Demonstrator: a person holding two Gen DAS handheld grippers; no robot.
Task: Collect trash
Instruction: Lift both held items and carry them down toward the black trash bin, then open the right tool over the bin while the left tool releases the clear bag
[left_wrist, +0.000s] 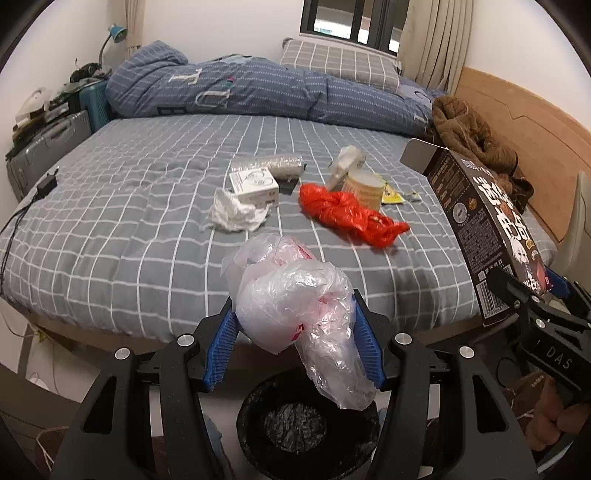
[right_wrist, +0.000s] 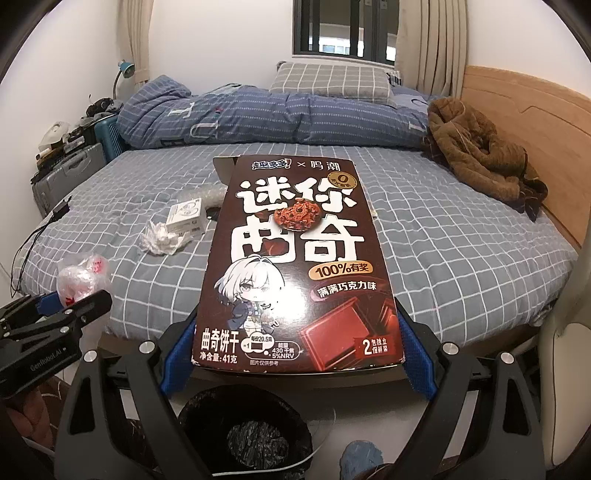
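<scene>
Trash in hand: crumpled clear plastic bag (left_wrist: 295, 314) squeezed between the blue pads (left_wrist: 221, 343) of the left gripper (left_wrist: 295, 345); brown cookie box (right_wrist: 295, 266) pinched at its bottom end by the right gripper (right_wrist: 295, 354).
Jaws: left closed on the bag, right closed on the box.
Why held there: both pieces hang right over the bin (left_wrist: 308, 424), black and lined, down on the floor by the bed edge. Looks ready for dropping in.
Box: flat side up, open flap at the far end, so likely empty and light.
Bag: soft and puffy, loose tail dangling toward the bin; may cling to the pads when let go.
Still on the bed (left_wrist: 110, 206): red plastic bag (left_wrist: 347, 214), white tissue wad (left_wrist: 236, 212), small white box (left_wrist: 255, 184), round cup (left_wrist: 364, 188) with a yellow wrapper (left_wrist: 391, 194) beside it, clear roll (left_wrist: 273, 164) behind the white box.
Task so far: only partly done, lots left to pick up.
Not trash, probably: brown coat (right_wrist: 480, 147) near the headboard, charger (left_wrist: 46, 184) at the left side.
</scene>
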